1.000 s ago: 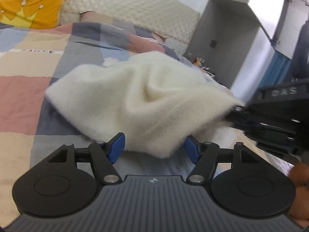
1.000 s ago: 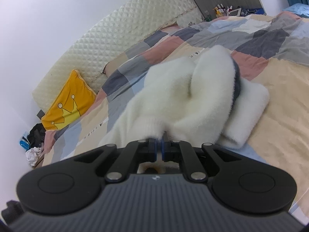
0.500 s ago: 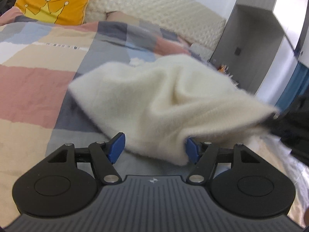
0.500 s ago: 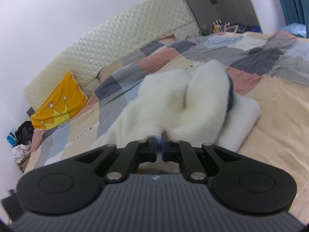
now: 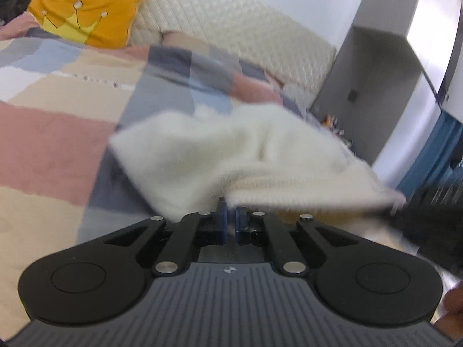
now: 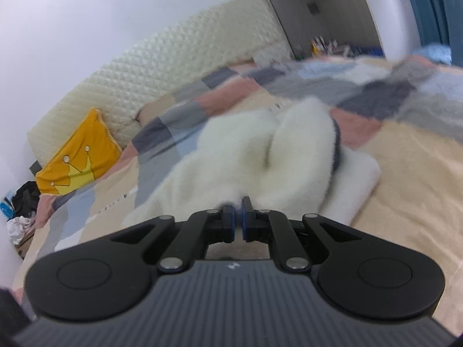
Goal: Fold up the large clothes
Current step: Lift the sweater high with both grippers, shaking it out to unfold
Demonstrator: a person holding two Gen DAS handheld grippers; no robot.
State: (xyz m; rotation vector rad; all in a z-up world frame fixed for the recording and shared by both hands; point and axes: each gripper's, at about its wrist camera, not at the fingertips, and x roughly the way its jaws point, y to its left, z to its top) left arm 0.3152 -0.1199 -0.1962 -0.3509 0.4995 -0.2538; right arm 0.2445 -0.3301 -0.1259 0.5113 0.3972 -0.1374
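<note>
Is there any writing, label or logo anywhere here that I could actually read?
None is readable.
A line of small dark print runs across the patchwork bedspread: too blurred to read.
A small round emblem sits on each gripper body, left and right: a symbol, no letters.

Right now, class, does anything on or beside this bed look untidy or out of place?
Yes. The white fleece garment lies bunched and humped on the patchwork quilt, not flat, and a heap of clothes sits beside the bed below the yellow crown cushion.
</note>
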